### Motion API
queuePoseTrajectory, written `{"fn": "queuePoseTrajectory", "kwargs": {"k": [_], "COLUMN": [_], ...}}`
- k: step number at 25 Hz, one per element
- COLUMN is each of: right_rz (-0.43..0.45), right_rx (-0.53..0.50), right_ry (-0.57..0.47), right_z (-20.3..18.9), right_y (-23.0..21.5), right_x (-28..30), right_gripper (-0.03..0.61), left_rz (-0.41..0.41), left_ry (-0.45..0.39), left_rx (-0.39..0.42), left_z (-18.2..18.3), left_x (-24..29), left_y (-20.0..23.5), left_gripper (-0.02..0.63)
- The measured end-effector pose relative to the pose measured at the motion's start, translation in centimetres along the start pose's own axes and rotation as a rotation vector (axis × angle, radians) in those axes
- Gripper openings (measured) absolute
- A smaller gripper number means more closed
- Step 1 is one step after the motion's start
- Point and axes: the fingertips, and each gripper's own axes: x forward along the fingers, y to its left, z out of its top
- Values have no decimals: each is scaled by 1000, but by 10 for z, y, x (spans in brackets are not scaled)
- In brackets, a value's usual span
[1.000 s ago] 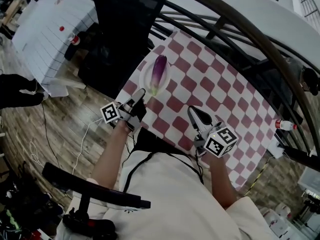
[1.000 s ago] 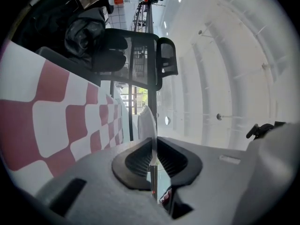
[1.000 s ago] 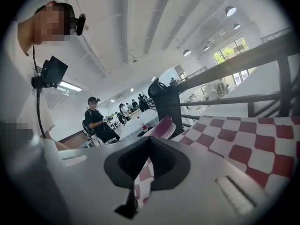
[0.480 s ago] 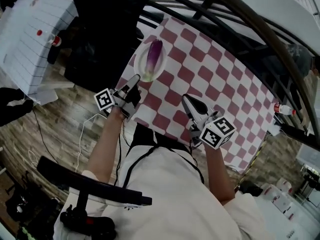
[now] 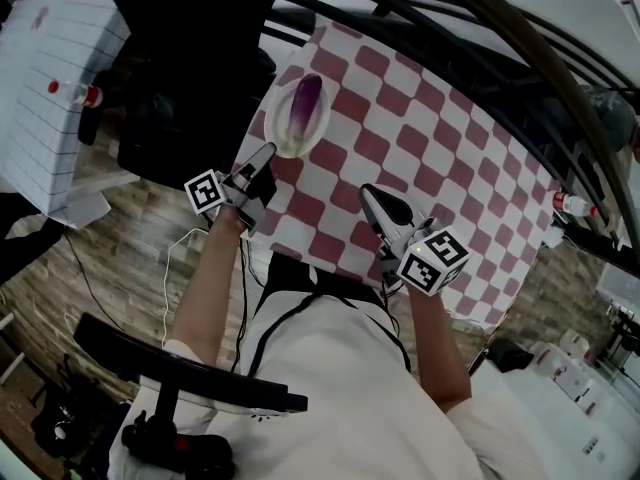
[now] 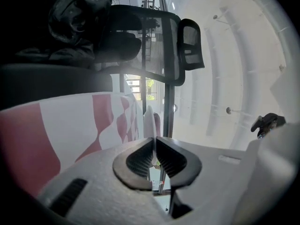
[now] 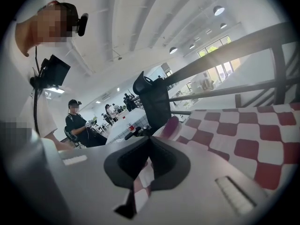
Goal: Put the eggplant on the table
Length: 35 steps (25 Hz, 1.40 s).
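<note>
At the near edge of the checked table [image 5: 440,138], my right tongs [image 5: 375,196] remain closed, empty. My left tongs [image 5: 262,155], short of the plate [image 5: 272,128] a second ago, now pinch its near rim. The eggplant [image 5: 305,106] lies on that plate, long axis near-to-far, stem end toward me, purple end pointing away.

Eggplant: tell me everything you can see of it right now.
The eggplant is one long, smooth piece. It is glossy purple over its far part and fades to pale whitish-green at the end nearer the person. It lies flat on a shallow white plate, within the rim, on the red-and-white checked cloth near the cloth's left edge. Only the plate touches it. The left gripper is at the plate's near rim, clear of the eggplant. The right gripper is farther off.
</note>
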Motion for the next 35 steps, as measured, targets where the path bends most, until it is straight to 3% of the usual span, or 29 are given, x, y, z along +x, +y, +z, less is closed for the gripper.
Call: {"fn": "queuePoseTrajectory", "kwargs": {"k": [35], "right_rz": [-32], "right_rx": [56], "right_ry": [7], "right_z": [-7], "right_y": [-27], "right_x": [7], "right_gripper": [8], "left_rz": [171], "left_ry": [41], "left_rx": [-36], "left_z": [3], "left_x": [5], "left_y": [56], "left_gripper": [26]}}
